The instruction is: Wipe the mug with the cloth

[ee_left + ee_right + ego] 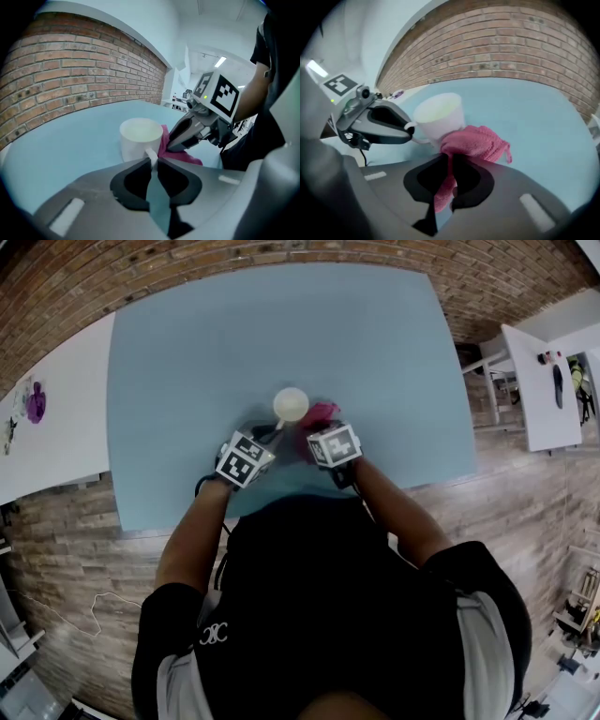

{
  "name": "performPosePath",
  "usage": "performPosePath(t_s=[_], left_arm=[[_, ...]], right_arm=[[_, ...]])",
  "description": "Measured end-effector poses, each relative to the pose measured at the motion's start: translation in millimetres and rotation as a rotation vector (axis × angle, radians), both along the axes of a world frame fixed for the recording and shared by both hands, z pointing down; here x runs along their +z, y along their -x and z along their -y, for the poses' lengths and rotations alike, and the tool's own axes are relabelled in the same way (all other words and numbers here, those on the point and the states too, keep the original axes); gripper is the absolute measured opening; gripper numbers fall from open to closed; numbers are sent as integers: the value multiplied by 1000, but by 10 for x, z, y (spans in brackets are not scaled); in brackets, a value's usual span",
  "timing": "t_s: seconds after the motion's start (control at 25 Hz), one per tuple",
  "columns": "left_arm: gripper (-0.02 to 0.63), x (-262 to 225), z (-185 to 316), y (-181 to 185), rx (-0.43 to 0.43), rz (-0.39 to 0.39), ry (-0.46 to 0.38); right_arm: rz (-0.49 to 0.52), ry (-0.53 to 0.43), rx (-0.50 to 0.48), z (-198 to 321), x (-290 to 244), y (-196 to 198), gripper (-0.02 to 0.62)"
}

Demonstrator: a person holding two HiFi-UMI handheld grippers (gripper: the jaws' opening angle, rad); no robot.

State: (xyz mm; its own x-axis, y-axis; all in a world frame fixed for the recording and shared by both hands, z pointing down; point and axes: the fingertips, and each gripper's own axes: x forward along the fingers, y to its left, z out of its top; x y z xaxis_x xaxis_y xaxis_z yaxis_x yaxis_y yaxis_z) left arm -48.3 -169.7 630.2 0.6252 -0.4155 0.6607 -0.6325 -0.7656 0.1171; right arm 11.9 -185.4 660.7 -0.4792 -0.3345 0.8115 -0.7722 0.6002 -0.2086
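We clench our left gripper [153, 162] on the handle [151, 155] of the white mug [139, 137]. Our right gripper [450, 161] pinches the pink cloth [477, 142] against its side.

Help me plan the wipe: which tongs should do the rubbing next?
Right. The right tongs grip the pink cloth, bunched beside the mug; the left tongs pinch the handle, likely steadying it.
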Motion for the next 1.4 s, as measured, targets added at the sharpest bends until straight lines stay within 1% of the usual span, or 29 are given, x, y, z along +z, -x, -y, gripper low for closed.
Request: performPosePath(t_s=[0.08,0.12,0.2,0.28,0.4,0.52,0.6,0.72,0.76,0.92,1.04,1.12,1.28,1.4], left_arm=[[48,9,7,19,-3,-6,-10],[49,7,11,33,-9,-5,-16],[60,11,18,61,-31,17,-35],[107,12,24,77,-55,49,-63],[158,-67,24,104,-94,42,-100],[167,-208,-7,159,-150,4,-129],[165,-315,-58,230,-187,-16,-154],[140,-473,-155,375,-247,-41,-194],[139,-511,-180,433,-274,-50,-201],[103,-608,-230,750,-410,-70,-219],[87,-616,-251,992,-508,-58,-220],[69,-632,-281,1087,-557,-37,-217],[41,-739,-360,1176,-664,-19,-235],[9,-768,-443,1220,-719,12,-235]], right_arm=[[-10,-30,95,129,-47,-164,38],[1,-42,127,178,-72,-218,38],[57,-71,165,232,-180,-274,38],[112,-112,176,246,-288,-310,38],[142,-206,170,243,-496,-341,38],[109,-355,118,220,-716,-360,38],[111,-443,76,172,-915,-335,38],[162,-514,42,96,-1123,-306,38],[185,-528,43,84,-1169,-307,38],[264,-562,42,47,-1293,-303,38],[297,-584,12,19,-1326,-293,38],[295,-570,-8,-3,-1275,-346,38],[308,-503,-11,16,-1118,-559,38],[324,-496,-49,33,-1068,-634,38]])
